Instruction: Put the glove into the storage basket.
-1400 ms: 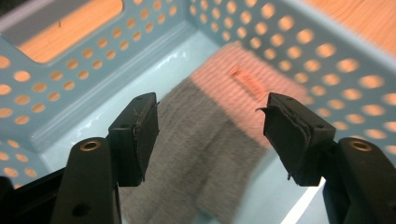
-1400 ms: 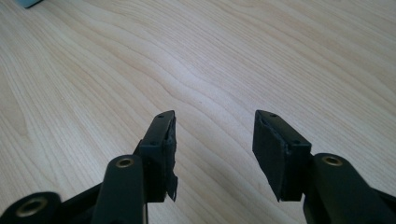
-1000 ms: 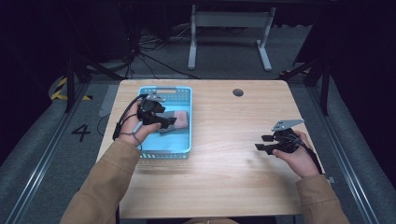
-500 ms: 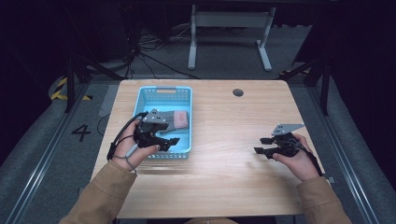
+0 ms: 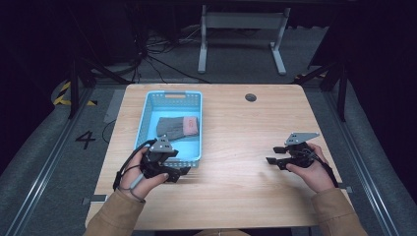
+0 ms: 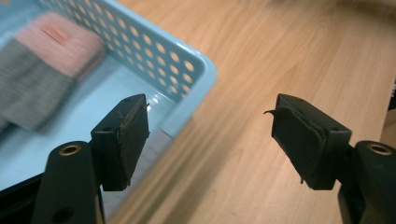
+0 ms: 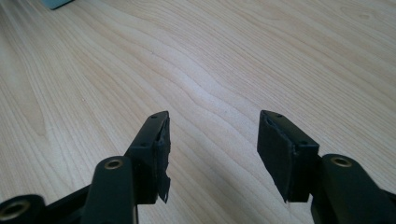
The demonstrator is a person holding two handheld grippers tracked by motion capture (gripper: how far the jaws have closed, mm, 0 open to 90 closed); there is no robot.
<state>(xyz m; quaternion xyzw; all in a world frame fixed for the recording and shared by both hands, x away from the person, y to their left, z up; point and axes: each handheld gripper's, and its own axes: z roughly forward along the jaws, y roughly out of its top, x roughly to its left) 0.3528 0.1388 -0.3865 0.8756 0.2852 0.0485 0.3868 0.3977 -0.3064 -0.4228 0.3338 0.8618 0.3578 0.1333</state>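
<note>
On the pale wooden table (image 5: 231,132) sits a light blue perforated plastic basket (image 5: 146,118), toward ten o'clock from the table's middle. Inside it lies a folded knitted cloth, grey with a pink band at one end (image 5: 178,126), resting flat on the basket floor in its middle part, pink end pointing toward three o'clock. The left gripper (image 5: 183,171), held in the person's left hand (image 5: 142,179), hangs at the basket's near edge, at about six o'clock from the cloth and well apart from it. In the left gripper view, its jaws stand wide apart with nothing between them; one jaw is over the basket's floor, the other over bare wood, the rounded basket corner between them, and the cloth lies blurred at ten o'clock. The right gripper (image 5: 272,155), in the right hand (image 5: 314,172), is at four o'clock on the table, far from the basket, jaws spread over bare wood grain.
</note>
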